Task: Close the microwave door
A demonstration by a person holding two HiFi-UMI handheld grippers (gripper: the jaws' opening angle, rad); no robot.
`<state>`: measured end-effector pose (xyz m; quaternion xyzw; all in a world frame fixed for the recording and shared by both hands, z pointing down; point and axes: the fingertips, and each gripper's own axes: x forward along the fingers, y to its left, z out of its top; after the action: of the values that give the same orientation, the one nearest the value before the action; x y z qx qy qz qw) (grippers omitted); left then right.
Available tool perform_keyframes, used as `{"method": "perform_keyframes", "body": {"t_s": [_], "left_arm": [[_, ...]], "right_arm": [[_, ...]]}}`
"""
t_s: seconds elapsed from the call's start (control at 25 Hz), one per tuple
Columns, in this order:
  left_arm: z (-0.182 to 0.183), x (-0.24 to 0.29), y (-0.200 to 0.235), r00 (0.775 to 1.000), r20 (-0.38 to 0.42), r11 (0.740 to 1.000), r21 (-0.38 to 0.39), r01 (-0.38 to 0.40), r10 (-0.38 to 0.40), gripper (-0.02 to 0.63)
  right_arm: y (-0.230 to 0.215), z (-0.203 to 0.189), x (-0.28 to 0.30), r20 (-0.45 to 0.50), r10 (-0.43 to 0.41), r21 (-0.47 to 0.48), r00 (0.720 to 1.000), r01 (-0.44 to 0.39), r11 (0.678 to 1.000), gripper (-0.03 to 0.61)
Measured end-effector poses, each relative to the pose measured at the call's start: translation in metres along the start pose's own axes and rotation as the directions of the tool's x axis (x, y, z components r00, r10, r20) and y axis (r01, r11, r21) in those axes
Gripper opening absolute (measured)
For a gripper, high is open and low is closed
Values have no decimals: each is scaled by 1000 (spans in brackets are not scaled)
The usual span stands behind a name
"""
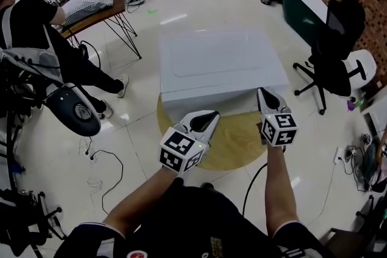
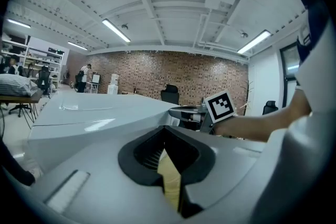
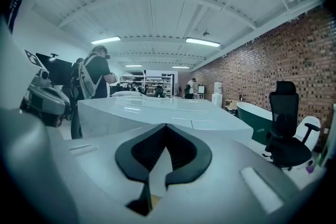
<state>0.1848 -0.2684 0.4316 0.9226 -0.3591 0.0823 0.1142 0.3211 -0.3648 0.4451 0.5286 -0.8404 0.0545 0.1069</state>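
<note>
The microwave (image 1: 217, 63) is a white box seen from above on a round wooden table (image 1: 236, 145); its door is hidden from this angle. My left gripper (image 1: 211, 113) hovers at the box's front edge, left of centre, with its jaws shut and empty. My right gripper (image 1: 262, 92) sits at the front right corner, also shut on nothing. In the left gripper view the shut tips (image 2: 167, 128) point over the microwave's white top (image 2: 94, 113), with the right gripper (image 2: 190, 111) beyond. The right gripper view shows its closed tips (image 3: 166, 126) just below the white top (image 3: 157, 107).
A black office chair (image 1: 335, 51) stands to the right, with a dark green tub (image 1: 302, 3) behind it. At the left a seated person (image 1: 36, 27) is beside a table (image 1: 97, 9). Cables (image 1: 100, 172) trail across the floor at lower left.
</note>
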Motion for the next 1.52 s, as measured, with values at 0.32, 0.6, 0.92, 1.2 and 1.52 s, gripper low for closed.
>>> {"method": "perform_keyframes", "body": {"t_s": [0.32,0.6,0.92,1.2,1.52], "left_arm": [[6,-8,15,999,26,1000,-11,-26,26,5],[12,-2,5,999,40,999,2,33,-33,5],[19,-1,-1,994,50,995,13,97,-97,5],[23,-4,-2,989,59,991,19,135,-136,5],[26,-4,-7,986,61,987,27,157,-158,5]], "right_arm": [[4,2,5,6,-8,8,1000,8,1000,2],[27,22,-25,67,-9,6,998,8,1000,2],[60,52,-68,141,-12,-9,990,13,1000,2],[83,61,-75,153,-2,-15,988,4,1000,2],[86,66,-80,161,-15,-16,987,18,1000,2]]}}
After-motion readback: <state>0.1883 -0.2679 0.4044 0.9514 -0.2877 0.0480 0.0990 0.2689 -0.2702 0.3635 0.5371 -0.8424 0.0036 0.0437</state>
